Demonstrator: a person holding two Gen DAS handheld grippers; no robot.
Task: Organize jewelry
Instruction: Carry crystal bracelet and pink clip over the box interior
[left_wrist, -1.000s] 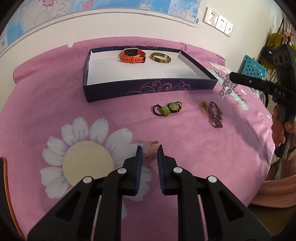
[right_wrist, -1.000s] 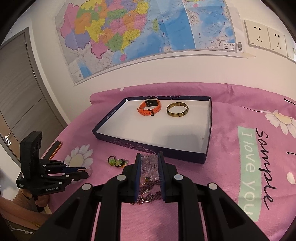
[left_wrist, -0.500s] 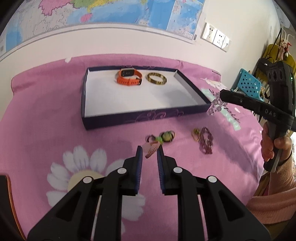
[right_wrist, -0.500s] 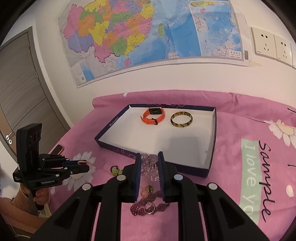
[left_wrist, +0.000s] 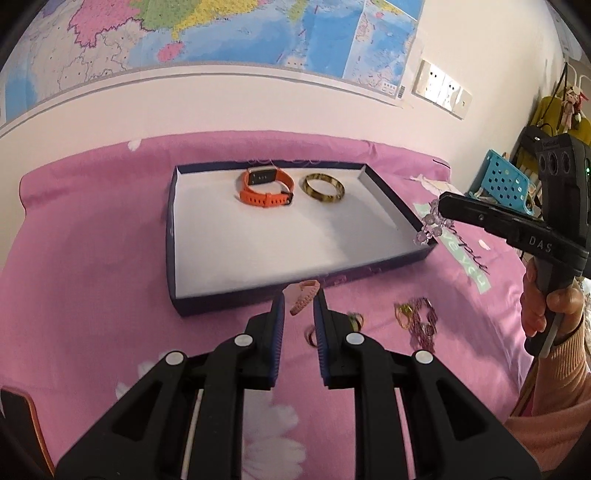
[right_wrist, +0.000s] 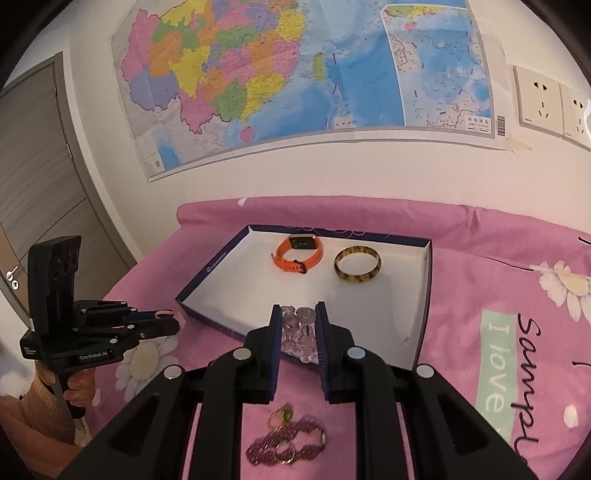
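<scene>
Both hands are loaded: my left gripper (left_wrist: 299, 308) is pinched narrow on a small pink bracelet (left_wrist: 303, 295), hanging just short of the near wall of the navy tray (left_wrist: 229, 304), and my right gripper (right_wrist: 298, 328) is clamped on a clear bead bracelet (right_wrist: 297, 334) right at the tray's near right corner. Inside, up at the far end, sit the orange watch (left_wrist: 266, 186) and the tortoiseshell bangle (left_wrist: 324, 188), so the white floor in front of them is where I'd aim. To do this well, I think each piece has to clear the wall before I let go, or the dangling beads could snag on the rim. I'd set the 2 pieces apart, low over the floor, then ease the fingers wide. Left on the pink bedspread (left_wrist: 92, 258): a purple bead chain (right_wrist: 286, 445) with rings, plus a green-stone piece (left_wrist: 354, 319) partly hidden behind my left fingers.
</scene>
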